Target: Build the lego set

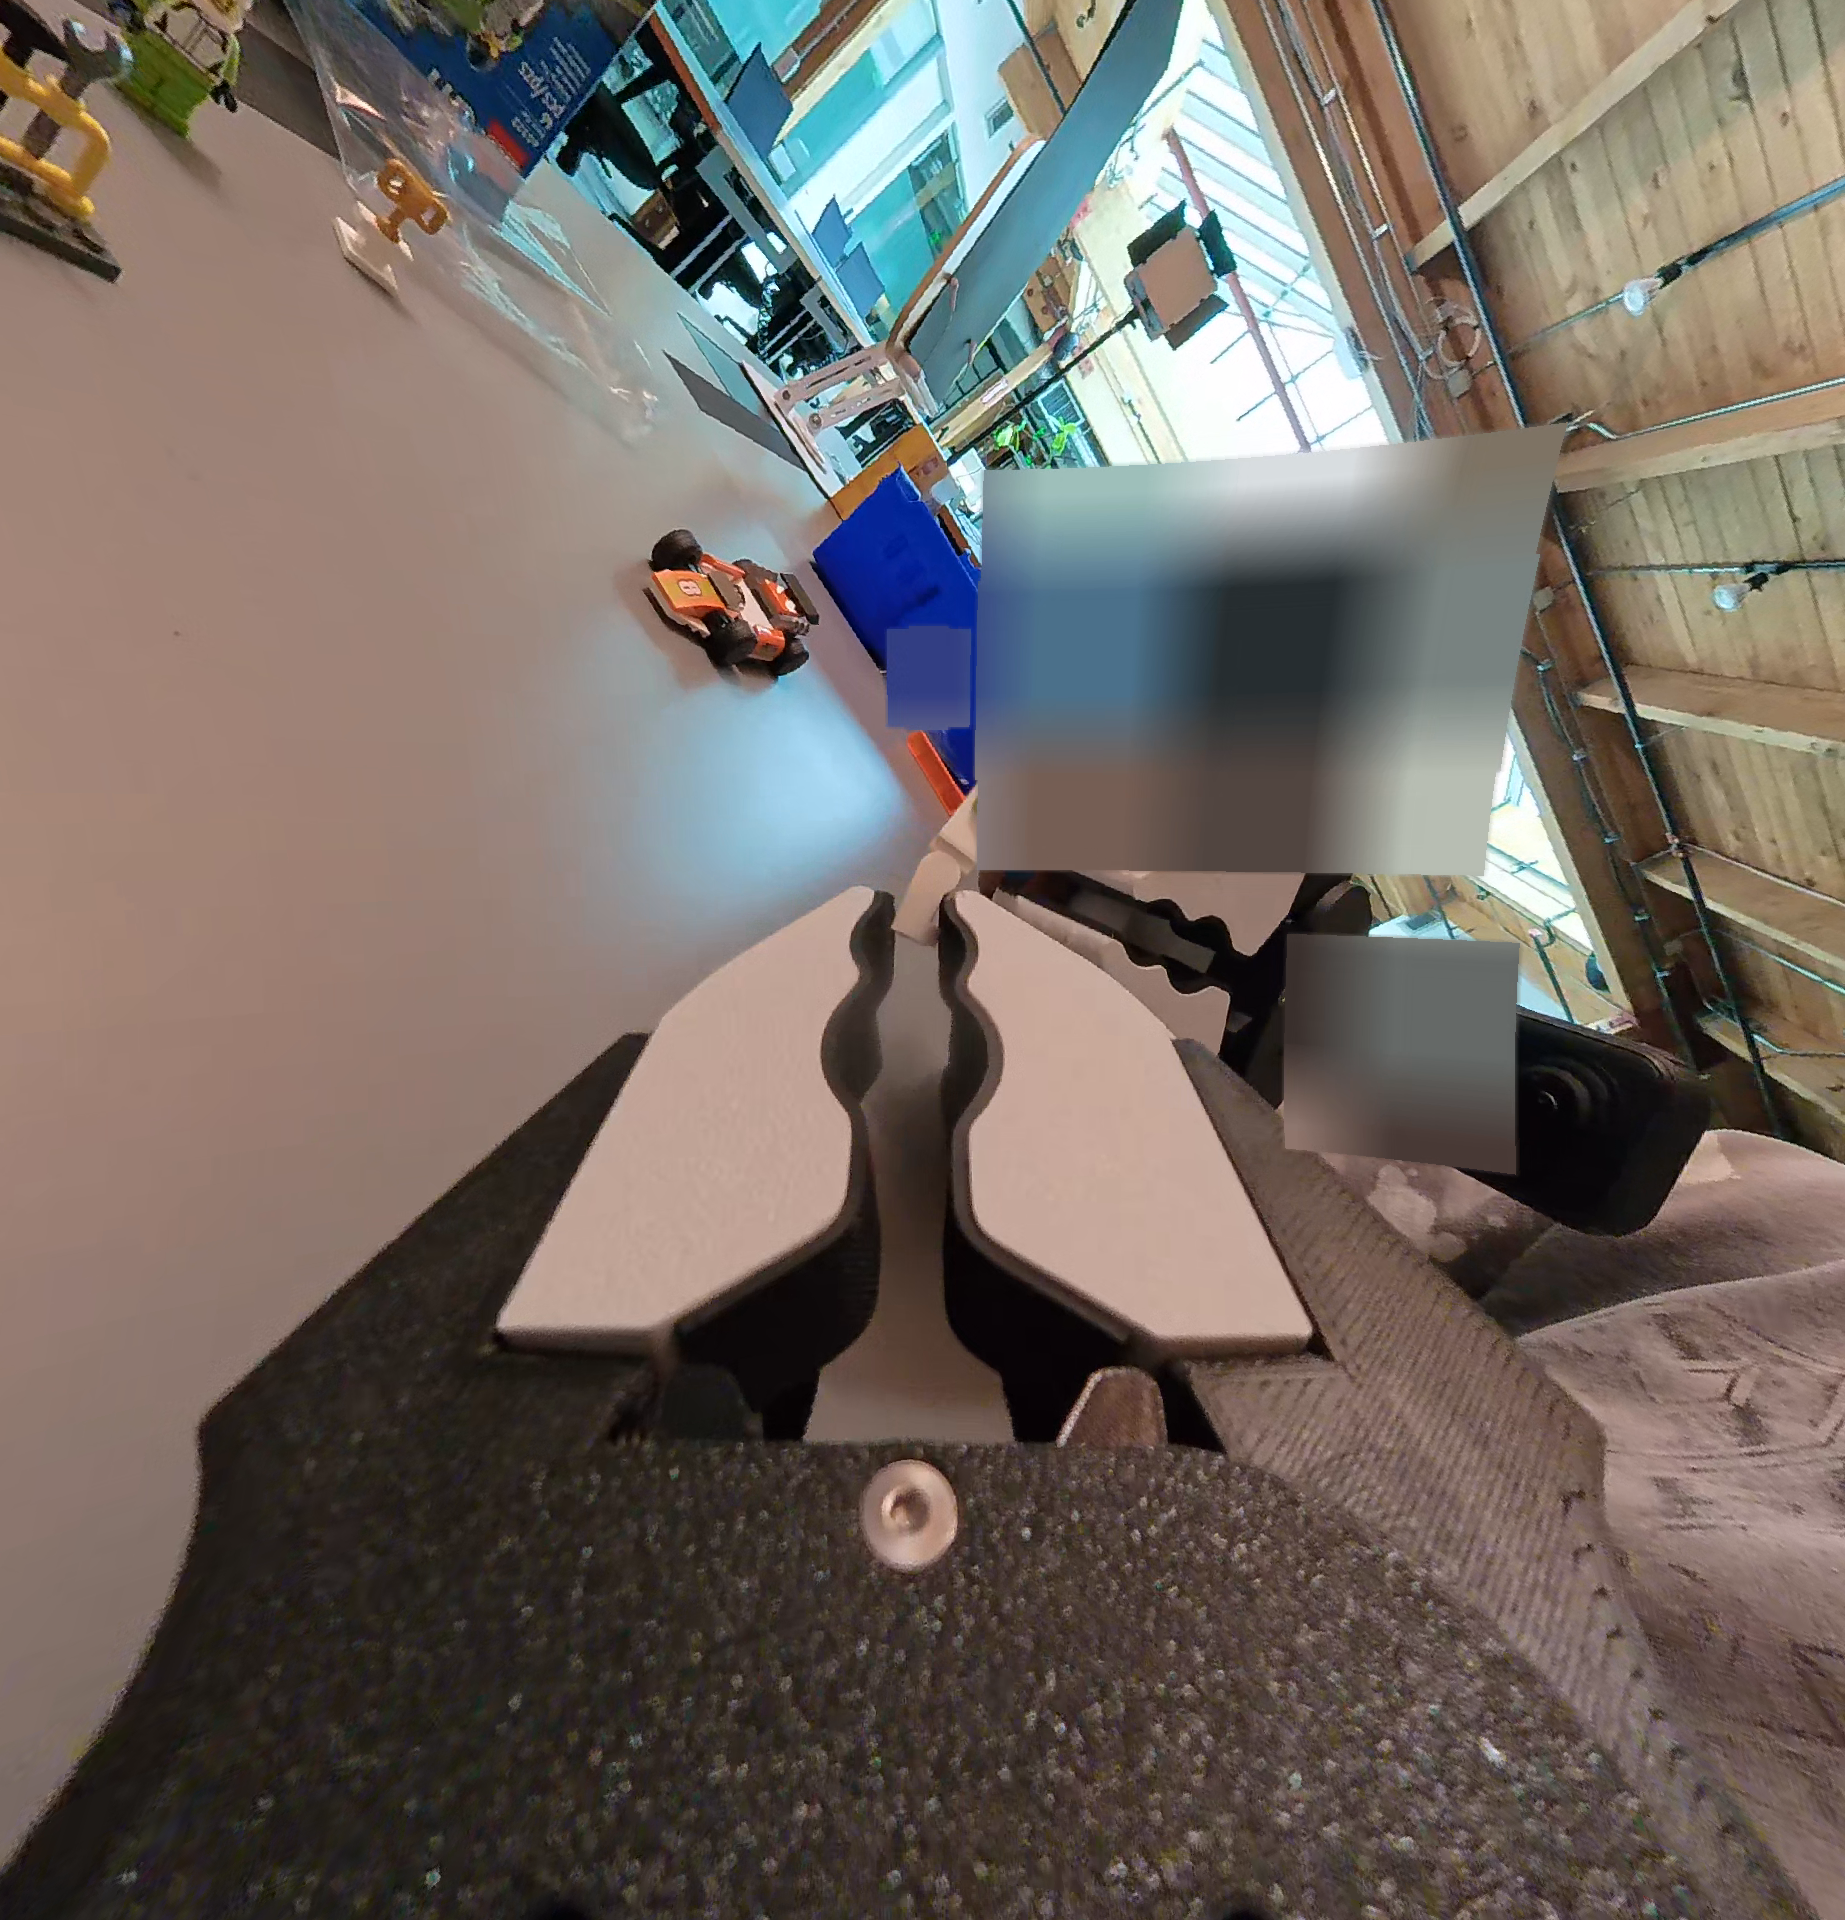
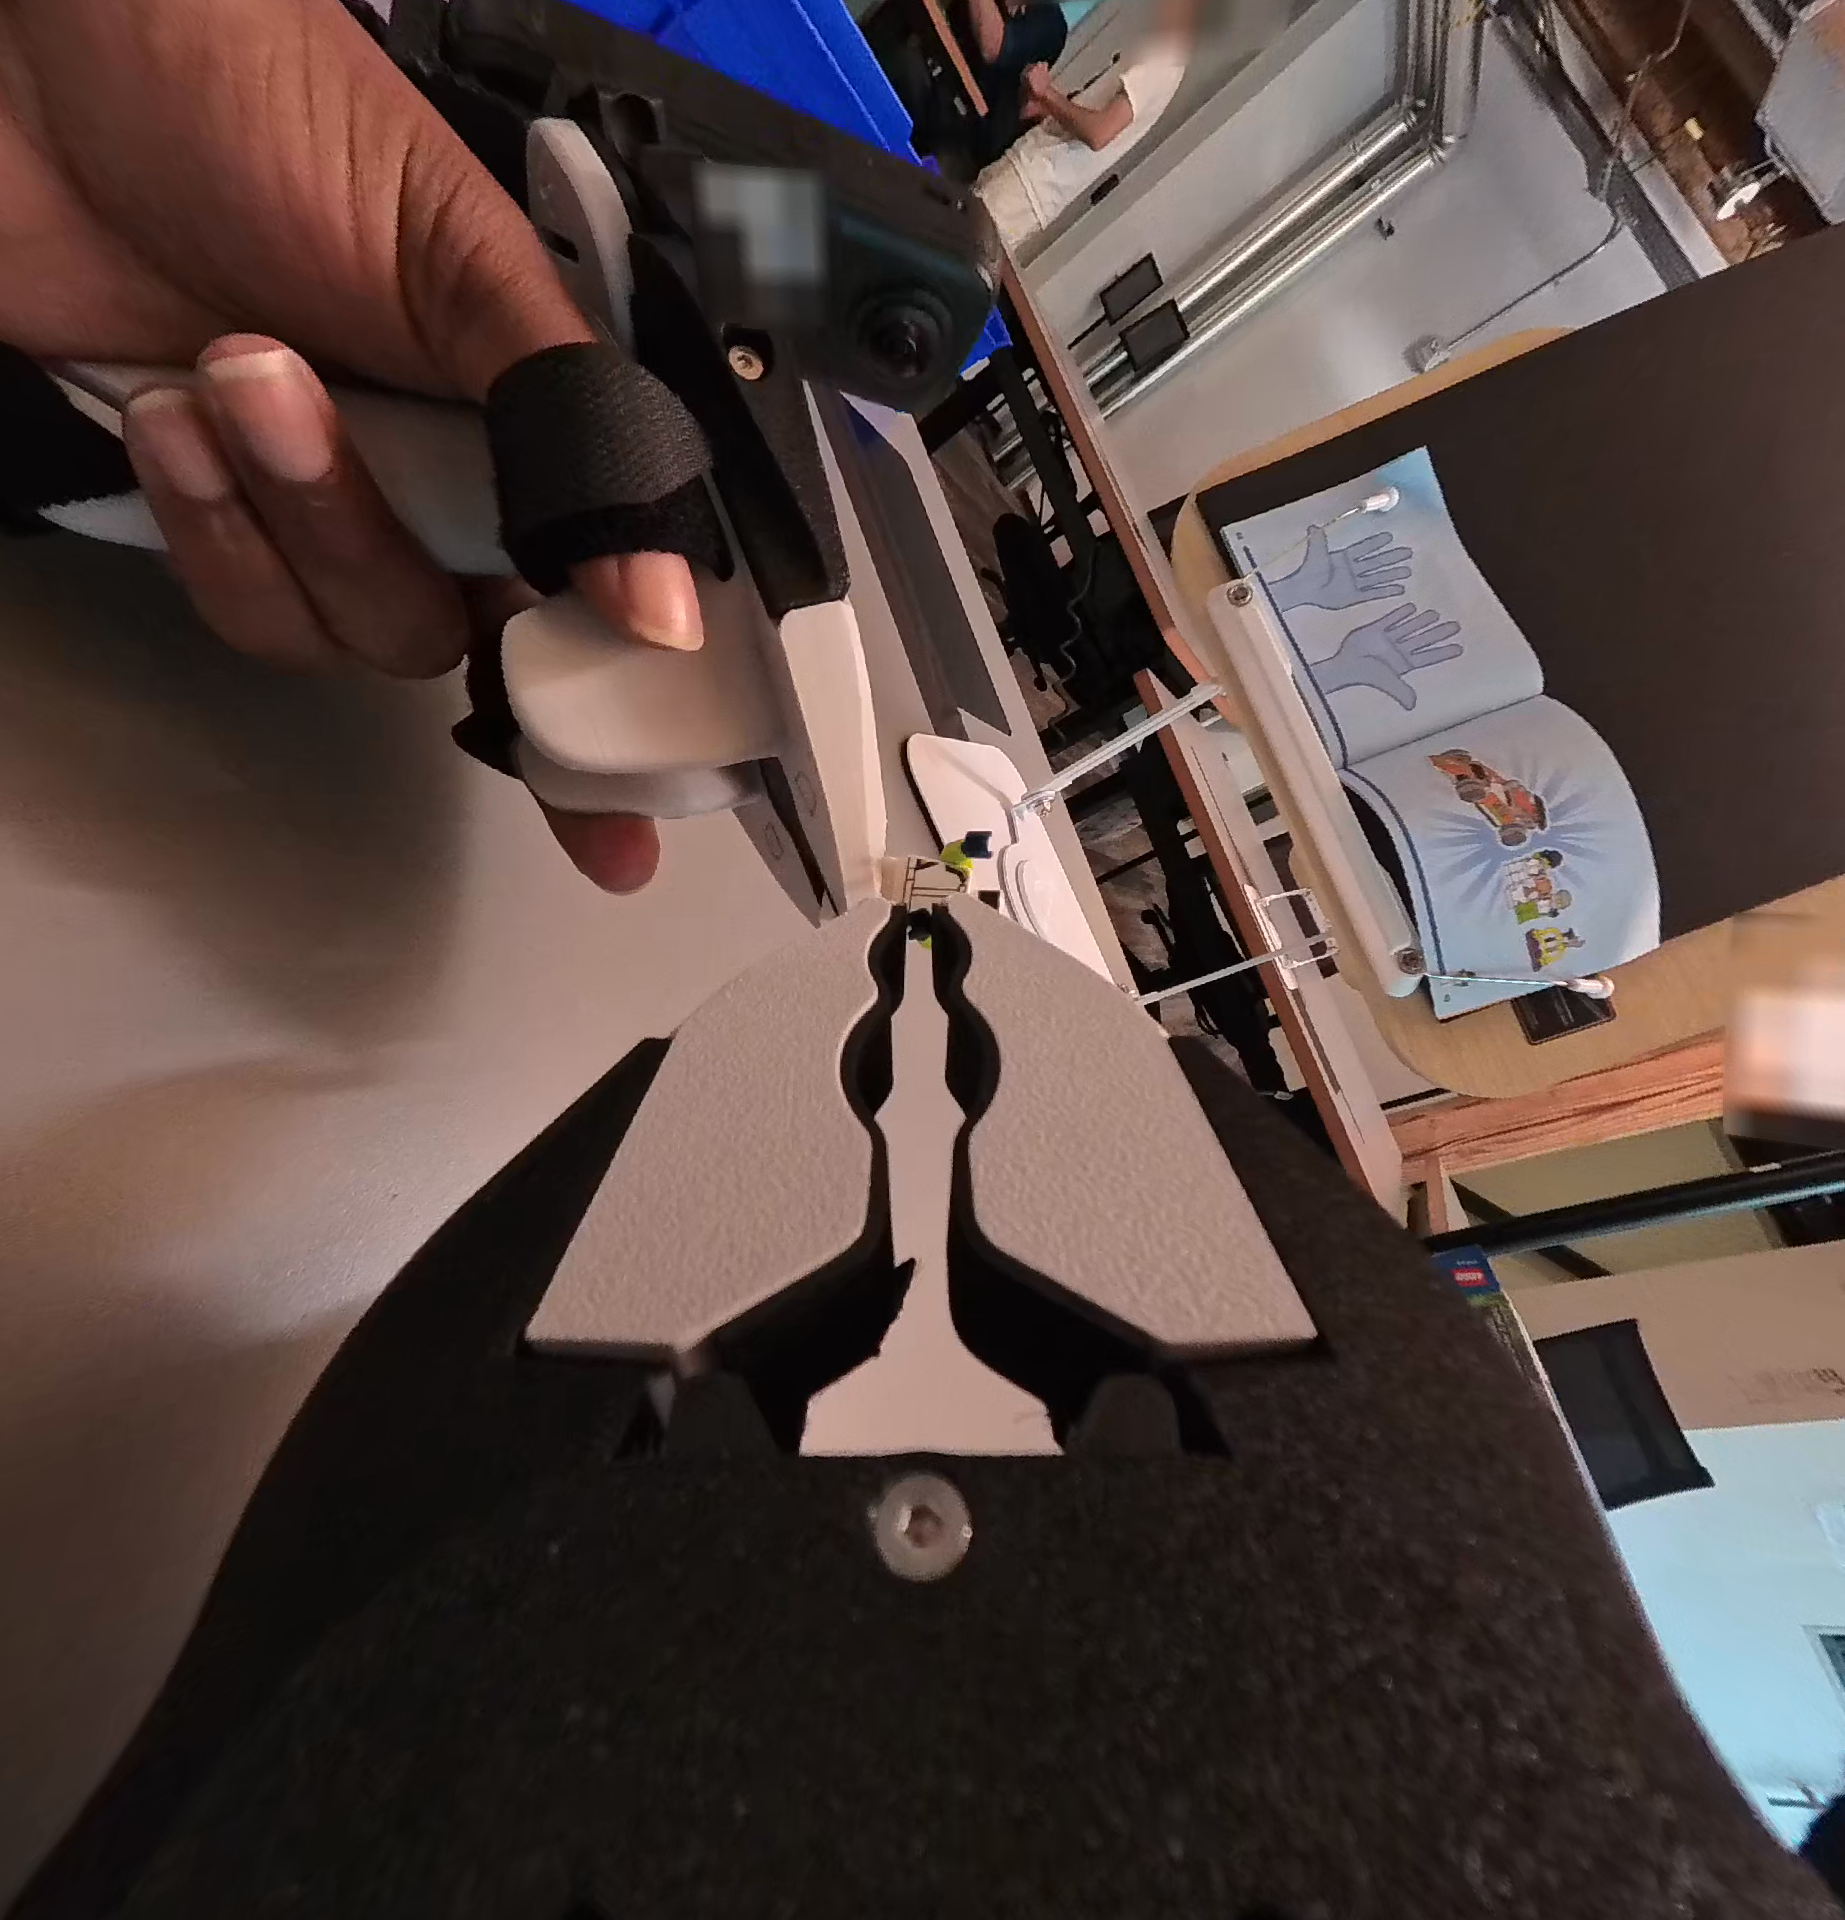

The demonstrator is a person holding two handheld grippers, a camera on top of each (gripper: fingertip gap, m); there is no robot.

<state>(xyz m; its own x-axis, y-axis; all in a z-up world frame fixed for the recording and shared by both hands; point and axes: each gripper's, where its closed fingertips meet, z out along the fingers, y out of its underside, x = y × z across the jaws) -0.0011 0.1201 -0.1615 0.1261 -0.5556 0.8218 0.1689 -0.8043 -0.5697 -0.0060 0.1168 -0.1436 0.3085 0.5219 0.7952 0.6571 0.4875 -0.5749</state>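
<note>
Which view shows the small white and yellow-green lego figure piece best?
Right wrist view: the small white and yellow-green lego figure piece sits between both gripper tips, colours visible. Left wrist view shows only a white sliver at its fingertips.

Toy car (image 1: 731,615) on table (image 1: 274,727)

A: Where does the left wrist view sit?
B: Just behind the left tongs (image 1: 913,920), rolled sideways, so the worktop (image 1: 274,727) fills the left of the frame and the ceiling the right.
A: And the right?
B: Behind the right tongs (image 2: 920,920), also rolled. Both meet, very close, at one small figure (image 2: 933,878) at centre frame.
</note>
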